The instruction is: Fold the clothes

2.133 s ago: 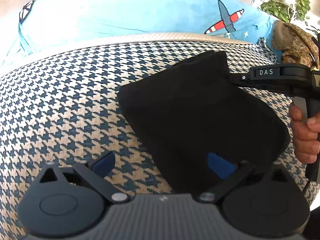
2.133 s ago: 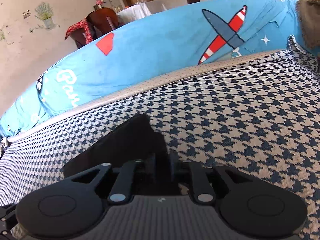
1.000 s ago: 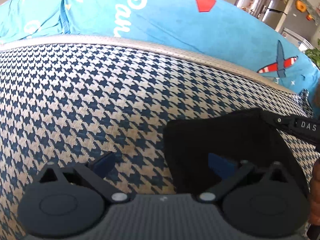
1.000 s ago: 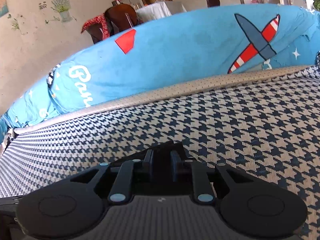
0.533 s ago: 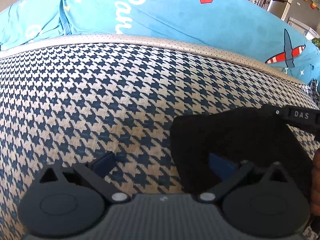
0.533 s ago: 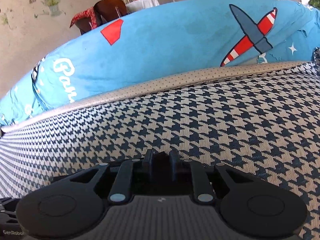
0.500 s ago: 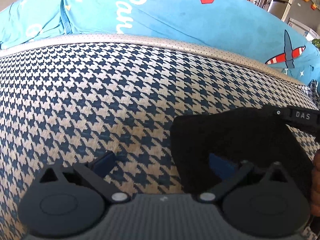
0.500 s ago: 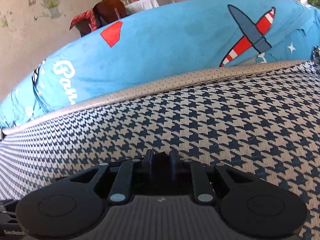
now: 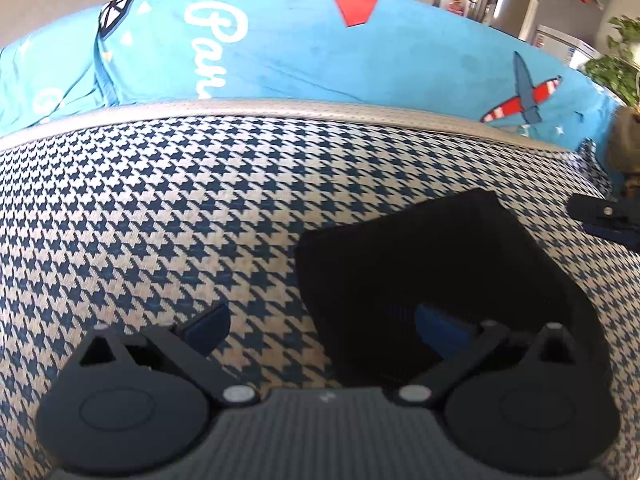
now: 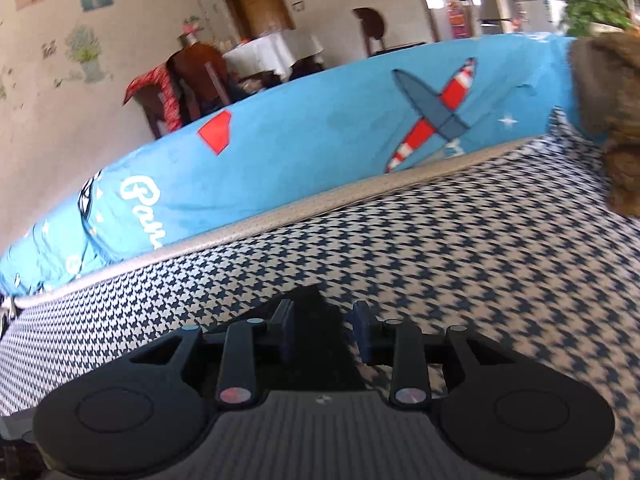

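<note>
A lived-in home: a wooden door [image 10: 262, 2], a cloth-covered dining table [image 10: 276, 50], chairs [image 10: 200, 76], a fridge [image 9: 520, 4] and a houseplant [image 10: 596, 4].

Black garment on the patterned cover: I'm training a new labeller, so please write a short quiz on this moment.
1. True or false: the left gripper is shut on the black garment.
2. The garment lies on: A) a houndstooth cover; B) a bare wooden floor; C) a glass table.
3. Fill in: the blue cushion behind the cover bears a red-and-white striped ____.

Key: 1 false, its jaws stand wide apart; 2 A; 3 aeroplane.
</note>
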The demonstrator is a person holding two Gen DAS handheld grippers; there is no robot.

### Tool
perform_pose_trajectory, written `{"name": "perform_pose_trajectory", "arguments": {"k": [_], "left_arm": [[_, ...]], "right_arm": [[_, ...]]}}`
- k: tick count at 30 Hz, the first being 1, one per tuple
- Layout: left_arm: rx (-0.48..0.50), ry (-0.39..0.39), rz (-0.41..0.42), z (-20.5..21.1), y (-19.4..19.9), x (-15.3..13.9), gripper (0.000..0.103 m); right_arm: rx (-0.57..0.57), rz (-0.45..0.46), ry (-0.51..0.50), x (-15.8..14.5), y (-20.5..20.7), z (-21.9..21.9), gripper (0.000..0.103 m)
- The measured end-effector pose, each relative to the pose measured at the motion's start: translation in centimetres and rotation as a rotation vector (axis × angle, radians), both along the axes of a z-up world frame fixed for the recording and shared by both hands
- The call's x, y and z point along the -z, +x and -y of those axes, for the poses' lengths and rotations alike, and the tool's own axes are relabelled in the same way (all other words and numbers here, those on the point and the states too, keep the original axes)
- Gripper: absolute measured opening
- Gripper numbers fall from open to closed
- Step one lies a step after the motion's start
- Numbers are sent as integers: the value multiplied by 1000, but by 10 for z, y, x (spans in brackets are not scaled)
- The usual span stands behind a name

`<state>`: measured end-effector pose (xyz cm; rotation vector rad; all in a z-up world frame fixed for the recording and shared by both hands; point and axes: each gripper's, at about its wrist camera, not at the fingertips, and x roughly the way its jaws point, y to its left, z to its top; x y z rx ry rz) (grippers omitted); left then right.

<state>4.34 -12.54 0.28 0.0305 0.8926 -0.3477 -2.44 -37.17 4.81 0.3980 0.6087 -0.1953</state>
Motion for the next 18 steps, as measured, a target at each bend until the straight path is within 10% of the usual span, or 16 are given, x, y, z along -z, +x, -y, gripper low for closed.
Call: {"name": "perform_pose_trajectory", "arguments": {"k": [18], "left_arm": [[111, 50, -22, 5, -63, 17, 103]], "right_arm": [[18, -203, -7, 35, -59, -33, 36]]}}
